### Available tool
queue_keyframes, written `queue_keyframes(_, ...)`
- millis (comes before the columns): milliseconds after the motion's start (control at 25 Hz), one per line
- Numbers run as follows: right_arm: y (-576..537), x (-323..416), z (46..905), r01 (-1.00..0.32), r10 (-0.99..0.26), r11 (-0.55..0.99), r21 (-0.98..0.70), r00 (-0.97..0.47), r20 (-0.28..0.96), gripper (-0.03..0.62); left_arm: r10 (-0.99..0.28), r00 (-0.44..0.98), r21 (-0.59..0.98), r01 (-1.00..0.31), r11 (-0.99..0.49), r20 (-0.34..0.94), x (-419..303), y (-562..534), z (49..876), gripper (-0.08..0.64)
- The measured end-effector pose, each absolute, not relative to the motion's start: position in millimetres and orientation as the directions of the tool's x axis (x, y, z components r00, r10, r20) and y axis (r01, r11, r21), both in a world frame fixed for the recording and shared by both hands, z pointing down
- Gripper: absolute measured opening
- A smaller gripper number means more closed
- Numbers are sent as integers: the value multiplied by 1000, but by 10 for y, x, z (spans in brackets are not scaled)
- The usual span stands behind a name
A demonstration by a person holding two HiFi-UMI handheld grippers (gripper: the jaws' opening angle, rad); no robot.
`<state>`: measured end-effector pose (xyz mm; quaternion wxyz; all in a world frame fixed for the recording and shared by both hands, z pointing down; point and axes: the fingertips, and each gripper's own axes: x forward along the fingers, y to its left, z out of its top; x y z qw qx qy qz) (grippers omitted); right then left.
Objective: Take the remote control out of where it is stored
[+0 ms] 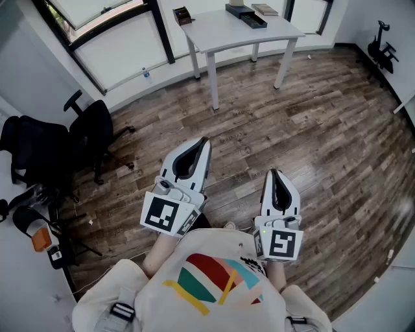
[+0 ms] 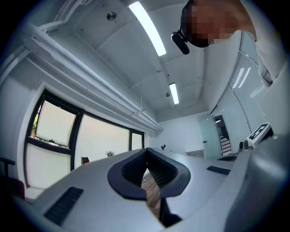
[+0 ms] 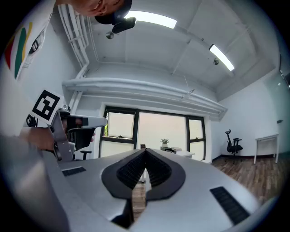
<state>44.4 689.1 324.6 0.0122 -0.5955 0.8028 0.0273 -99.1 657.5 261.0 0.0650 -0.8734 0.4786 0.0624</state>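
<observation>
Though closed, left tool, right tool aloft.

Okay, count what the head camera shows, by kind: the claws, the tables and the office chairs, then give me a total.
Grey two-jaw claws: 2
White rectangular tables: 1
Black swivel office chairs: 3
Total: 6

A white table on the wood floor carries what look like books.
</observation>
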Motion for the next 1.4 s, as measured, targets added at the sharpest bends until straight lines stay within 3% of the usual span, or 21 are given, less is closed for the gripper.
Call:
queue_keyframes(320,6927,308,3107,-937,-936,331,113,-342,-89,3,-833,513,-54,-856,-514,-208,-1044,6691,2505,9)
queue_keyframes(760,7021,419,2997,-928,-918,371,-12,-365,-154,3,-813,536,-73,-842,-535,-225,-920,6758,2426,9)
queue_keyframes(1280,7112,409,3189,-897,-895,436,-69,-424,-136,6,-869,476,-43,-879,-475,-132,-1041,6782,2735,8)
queue_keyframes(1400,7036,480,3256,-895,-900,431,-117,-417,-126,46,-870,477,-22,-878,-478,-128,-1026,6715,2800,8)
